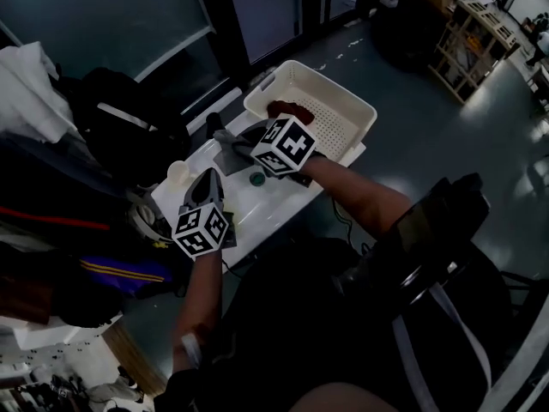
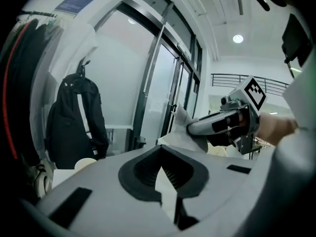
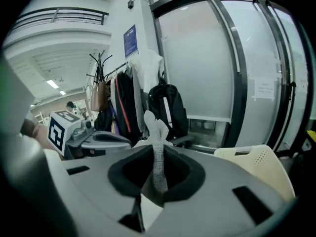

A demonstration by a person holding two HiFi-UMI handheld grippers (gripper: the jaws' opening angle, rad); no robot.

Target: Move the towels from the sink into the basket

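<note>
1. Head view: my right gripper (image 1: 244, 147) held a gray towel (image 1: 225, 151) above the white sink (image 1: 257, 197). The basket (image 1: 360, 110) lay at its 2 o'clock with a dark red towel (image 1: 290, 110) inside. My left gripper (image 1: 210, 183) was at 7 o'clock.
2. Left gripper view: my jaws stood slightly apart, empty.
3. Right gripper view: my jaws pinched the gray towel, its end standing up at 12 o'clock.
</note>
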